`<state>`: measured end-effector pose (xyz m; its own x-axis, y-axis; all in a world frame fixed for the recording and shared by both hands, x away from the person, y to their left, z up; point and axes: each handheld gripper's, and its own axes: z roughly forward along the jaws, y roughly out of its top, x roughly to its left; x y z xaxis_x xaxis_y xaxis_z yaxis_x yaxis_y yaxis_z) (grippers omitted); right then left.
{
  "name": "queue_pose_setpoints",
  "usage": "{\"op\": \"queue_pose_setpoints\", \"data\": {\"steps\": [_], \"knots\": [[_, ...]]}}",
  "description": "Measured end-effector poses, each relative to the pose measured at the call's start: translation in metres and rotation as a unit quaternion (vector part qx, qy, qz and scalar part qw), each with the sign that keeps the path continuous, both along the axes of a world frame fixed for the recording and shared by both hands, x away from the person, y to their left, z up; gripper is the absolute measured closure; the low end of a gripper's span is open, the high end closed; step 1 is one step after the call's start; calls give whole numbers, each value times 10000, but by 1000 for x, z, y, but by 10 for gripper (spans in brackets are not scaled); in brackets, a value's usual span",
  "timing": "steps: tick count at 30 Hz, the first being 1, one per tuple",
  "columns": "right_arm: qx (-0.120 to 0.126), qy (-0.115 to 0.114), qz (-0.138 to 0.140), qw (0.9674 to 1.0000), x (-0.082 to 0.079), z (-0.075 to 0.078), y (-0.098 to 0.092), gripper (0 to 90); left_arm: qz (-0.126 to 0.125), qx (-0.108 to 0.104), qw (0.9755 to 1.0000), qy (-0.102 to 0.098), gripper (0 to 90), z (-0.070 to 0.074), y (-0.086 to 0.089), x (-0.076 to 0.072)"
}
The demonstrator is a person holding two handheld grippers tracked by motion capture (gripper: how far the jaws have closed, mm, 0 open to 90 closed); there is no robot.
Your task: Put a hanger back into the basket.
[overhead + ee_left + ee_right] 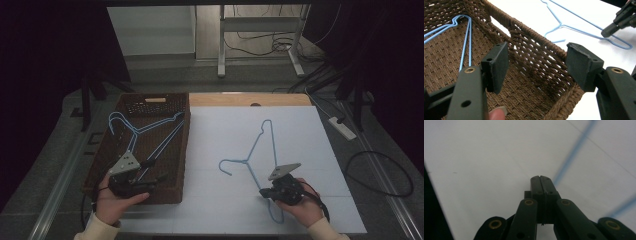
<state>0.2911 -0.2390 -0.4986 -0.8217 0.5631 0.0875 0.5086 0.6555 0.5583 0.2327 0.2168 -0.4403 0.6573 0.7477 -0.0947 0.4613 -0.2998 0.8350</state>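
Evidently the work is gathering blue wire hangers into the woven basket (172, 192), which sits on the left part of the white table top (300, 130). Ahead of the left gripper (536, 62), two hangers in the basket (145, 131) already lie flat on its floor. That gripper hovers over the basket's near end with its jaws spread wide and nothing between them, which suggests it has nothing left to carry and simply waits there. To its right, past the basket wall, the loose hanger (260, 150) lies flat on the table top. The right gripper (263, 192) sits low beside the hanger's long bottom wire, jaws clamped together. Whether the wire is pinched between them I cannot tell; its own view shows the wire running just beside the tips.
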Motion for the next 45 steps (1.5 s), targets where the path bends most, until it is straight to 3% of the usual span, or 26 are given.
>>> {"op": "queue_pose_setpoints", "data": {"steps": [4,11,18,26,33,38,39,40,41,42,43,44,45], "knots": [[-19,127,-185,9997,4,-8,-14,900,12,-17,10000,-23,351,1,0,0],[117,236,-94,9996,2,-12,-11,900,-13,20,10000,18,353,-1,-2,1],[237,313,71,9992,5,-14,8,900,-7,1,10000,5,355,0,-1,0],[324,368,331,9982,13,-18,45,900,-4,-3,10000,-1,357,0,0,0],[318,206,388,9985,18,-20,70,900,-11,6,10000,9,357,0,0,0],[191,66,489,9986,26,-14,74,898,-14,13,10000,4,357,-1,0,0],[158,13,488,9987,28,-12,75,855,-16,12,10000,5,357,-1,0,0],[26,-228,439,9988,36,-4,78,779,-13,10,10000,8,357,-1,0,0],[26,-228,439,9988,36,-4,78,779,-10,13,10000,11,357,-1,0,1],[4,-345,384,9987,49,4,81,681,-12,12,10000,12,356,-1,0,1],[4,-345,384,9987,49,4,81,681,-15,12,10000,10,356,-1,0,1],[-112,-435,333,9984,63,9,86,604,-16,14,10000,8,356,-1,0,0],[-112,-435,333,9984,63,9,86,604,-20,12,10000,6,356,-1,0,0]]}}
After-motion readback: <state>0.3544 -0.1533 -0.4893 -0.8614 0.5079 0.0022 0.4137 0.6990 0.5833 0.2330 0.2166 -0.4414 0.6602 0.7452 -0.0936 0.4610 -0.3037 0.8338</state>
